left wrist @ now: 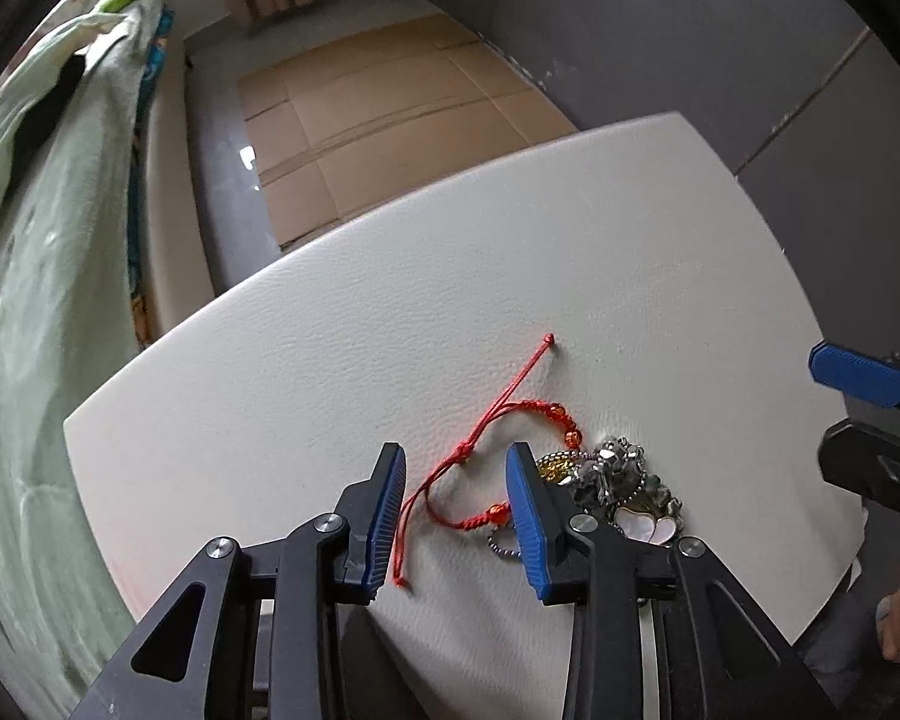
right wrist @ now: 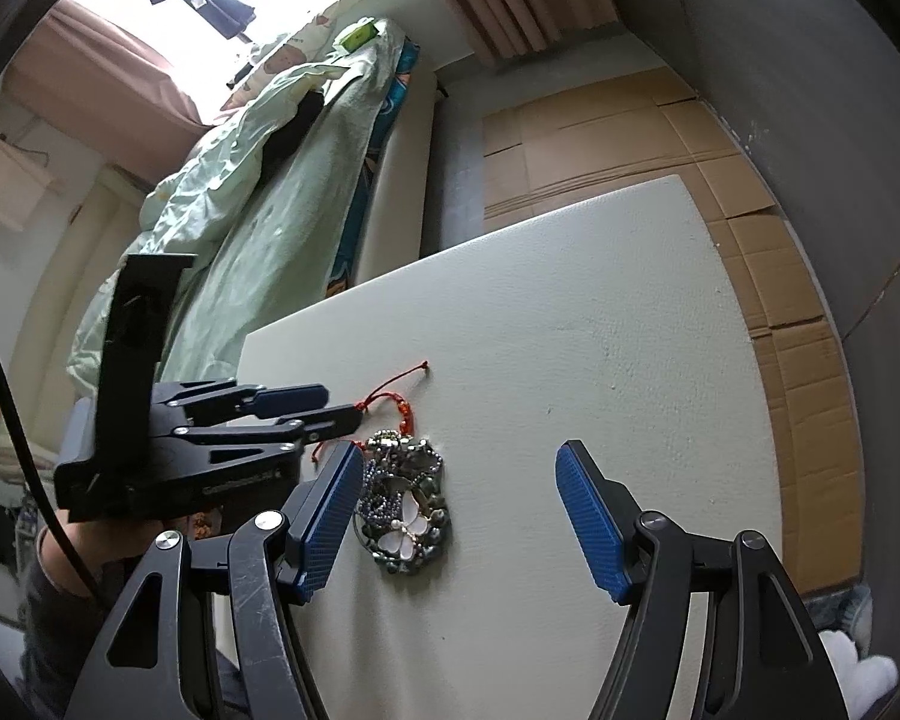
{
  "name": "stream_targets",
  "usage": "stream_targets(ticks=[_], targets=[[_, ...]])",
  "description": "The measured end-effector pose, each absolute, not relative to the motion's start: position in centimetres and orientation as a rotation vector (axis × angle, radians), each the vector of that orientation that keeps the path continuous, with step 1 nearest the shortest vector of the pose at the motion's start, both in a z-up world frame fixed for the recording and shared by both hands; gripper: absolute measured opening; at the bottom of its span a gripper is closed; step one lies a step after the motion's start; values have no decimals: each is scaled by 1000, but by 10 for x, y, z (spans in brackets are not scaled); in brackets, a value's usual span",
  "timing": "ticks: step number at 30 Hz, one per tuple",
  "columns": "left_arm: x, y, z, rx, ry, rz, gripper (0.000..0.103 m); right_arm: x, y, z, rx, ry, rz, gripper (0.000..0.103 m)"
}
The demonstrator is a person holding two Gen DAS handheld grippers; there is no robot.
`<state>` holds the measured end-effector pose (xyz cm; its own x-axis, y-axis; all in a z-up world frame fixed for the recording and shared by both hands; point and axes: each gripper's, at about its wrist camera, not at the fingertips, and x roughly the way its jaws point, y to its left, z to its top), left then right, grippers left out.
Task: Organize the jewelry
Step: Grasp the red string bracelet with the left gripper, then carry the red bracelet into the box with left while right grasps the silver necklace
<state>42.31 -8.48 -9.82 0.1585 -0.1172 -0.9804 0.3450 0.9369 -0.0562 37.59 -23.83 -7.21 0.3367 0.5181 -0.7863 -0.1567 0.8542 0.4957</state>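
A red cord bracelet point(left wrist: 498, 414) with orange beads lies on the white table point(left wrist: 330, 360). A heap of silver and beaded jewelry point(left wrist: 624, 480) with a white butterfly pendant lies just right of it. My left gripper point(left wrist: 456, 468) is open, its fingers straddling the near part of the red cord, low over the table. In the right wrist view the red bracelet point(right wrist: 399, 396) and the jewelry heap point(right wrist: 405, 504) lie left of centre. My right gripper point(right wrist: 459, 471) is open wide and empty, the heap beside its left finger. The left gripper point(right wrist: 345, 399) shows there from the side.
Flattened cardboard point(left wrist: 378, 114) covers the floor beyond the table. A bed with green bedding point(right wrist: 258, 180) runs along the left. The table's far edge point(right wrist: 510, 222) and right edge are near a grey wall point(right wrist: 810, 90).
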Motion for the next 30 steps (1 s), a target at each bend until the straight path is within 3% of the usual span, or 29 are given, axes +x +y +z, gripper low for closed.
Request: stream_targets(ticks=[4,6,9,17,21,30], targets=[[421,-90,-103,249,1369,-317,20,377,-240,-73,368,1153,446,68],[420,-87,-104,244,1370,-315,7,376,-239,-73,368,1152,448,68],[419,-84,-103,231,1372,-321,1,375,-237,-72,364,1153,452,68],[407,-64,-62,172,1275,-329,1,379,-223,-81,345,1185,496,68],[400,-57,-42,161,1237,-330,1,383,-210,-90,316,1213,514,58],[390,-45,-16,147,1186,-317,1,391,-185,-103,222,1250,518,58]])
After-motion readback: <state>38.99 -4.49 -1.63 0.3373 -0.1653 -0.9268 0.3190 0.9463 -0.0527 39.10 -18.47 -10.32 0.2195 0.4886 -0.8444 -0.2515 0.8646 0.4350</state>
